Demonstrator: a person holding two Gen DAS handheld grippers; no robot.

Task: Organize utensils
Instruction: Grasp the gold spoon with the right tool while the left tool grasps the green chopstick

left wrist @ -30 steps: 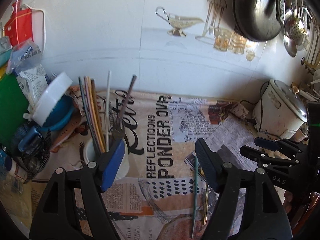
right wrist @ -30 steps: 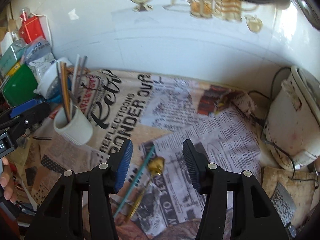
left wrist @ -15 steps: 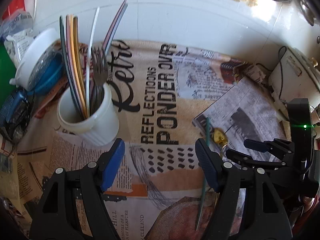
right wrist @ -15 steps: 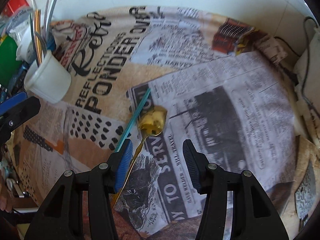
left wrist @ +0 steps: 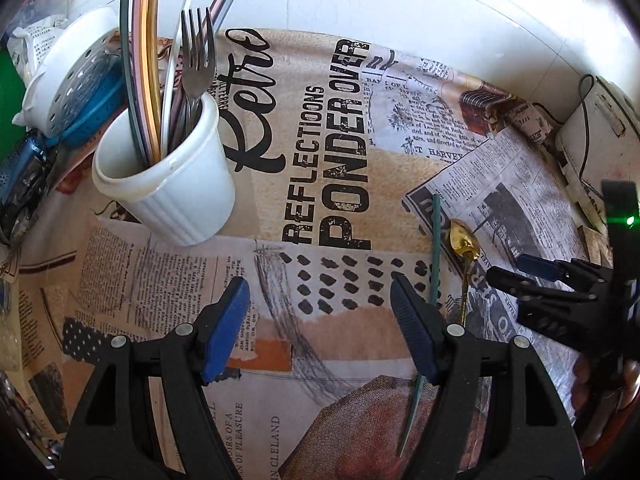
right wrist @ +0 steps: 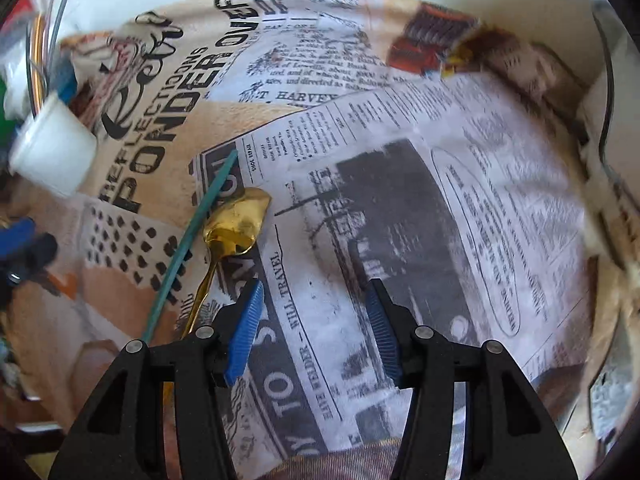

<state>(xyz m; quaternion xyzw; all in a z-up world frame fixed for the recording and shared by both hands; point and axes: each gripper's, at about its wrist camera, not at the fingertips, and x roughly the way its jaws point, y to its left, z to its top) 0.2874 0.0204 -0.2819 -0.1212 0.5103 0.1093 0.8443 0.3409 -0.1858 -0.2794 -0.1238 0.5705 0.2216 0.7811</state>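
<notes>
Both are empty with jaws spread wide: the left hand-held gripper [left wrist: 320,320] hovers over the counter's [left wrist: 320,208] middle, the right hand-held gripper [right wrist: 316,320] just beside the gold spoon [right wrist: 236,220] and green stick [right wrist: 192,236]. Those two are left; a fork [left wrist: 196,52] and sticks already stand in the white cup [left wrist: 176,184] near the left edge.

Gold spoon [right wrist: 236,222] and green chopstick [right wrist: 191,236] lie touching on newsprint cloth [right wrist: 440,200].
</notes>
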